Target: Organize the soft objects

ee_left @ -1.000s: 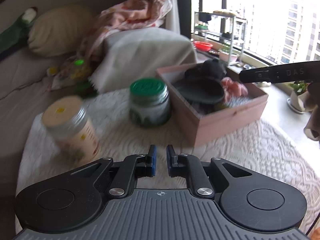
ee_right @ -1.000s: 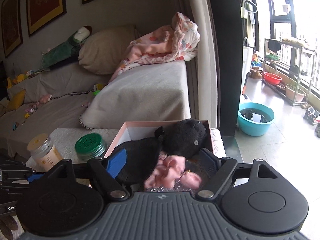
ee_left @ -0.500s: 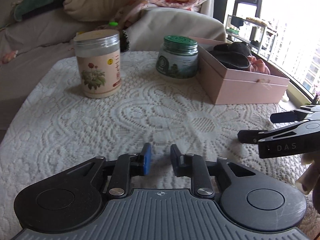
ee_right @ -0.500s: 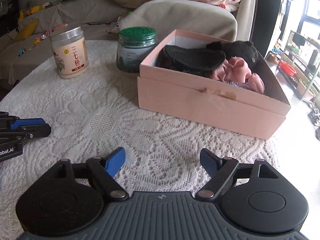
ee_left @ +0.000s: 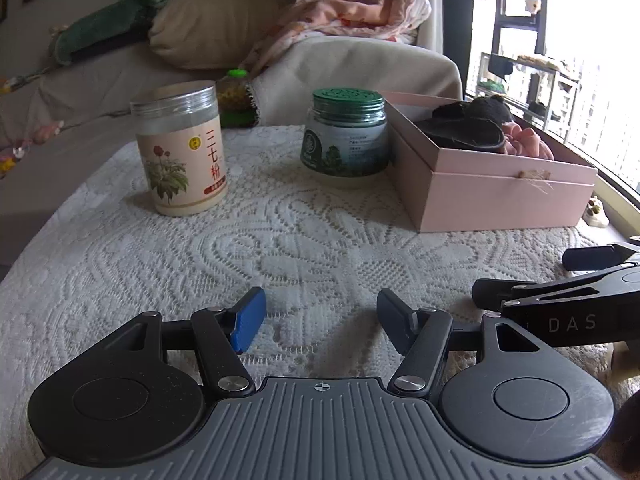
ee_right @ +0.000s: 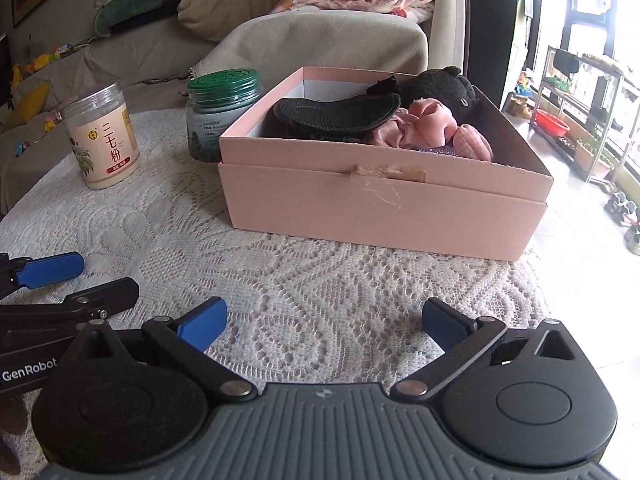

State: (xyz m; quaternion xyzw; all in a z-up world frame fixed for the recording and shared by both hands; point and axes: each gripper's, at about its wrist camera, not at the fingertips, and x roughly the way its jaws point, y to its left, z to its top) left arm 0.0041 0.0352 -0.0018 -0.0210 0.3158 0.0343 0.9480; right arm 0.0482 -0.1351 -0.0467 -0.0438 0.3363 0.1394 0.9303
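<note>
Soft objects: a black slipper (ee_right: 338, 114), a black plush toy (ee_right: 436, 88) and a bunch of pink fabric (ee_right: 432, 126) are lying together inside the pink box (ee_right: 384, 204), piled toward its far right, so the sorting is looking largely done.
Pink box: it is sitting lidless on the right part of the table (ee_right: 312, 280), its open top facing up so soft things can be dropped in from above; a frayed scrap of tape is clinging to its near wall.
Right gripper (ee_right: 324, 322): it is hovering low over the lace cloth, just in front of the box, its fingers (ee_right: 202, 322) spread wide and holding nothing, which reads as a hand that is free for another pick.
Left gripper (ee_left: 320, 318): it is hanging beside the right one over the bare middle of the table, fingers (ee_left: 248, 320) also parted and empty, well short of the jars.
Jars: a cream-labelled jar (ee_left: 180, 148) and a green-lidded jar (ee_left: 346, 134) are standing upright behind; being hard, they are probably not for the box.
Sofa (ee_left: 100, 80): a pillow, a blanket and a green toy are resting on it beyond the table, possibly further soft candidates.
</note>
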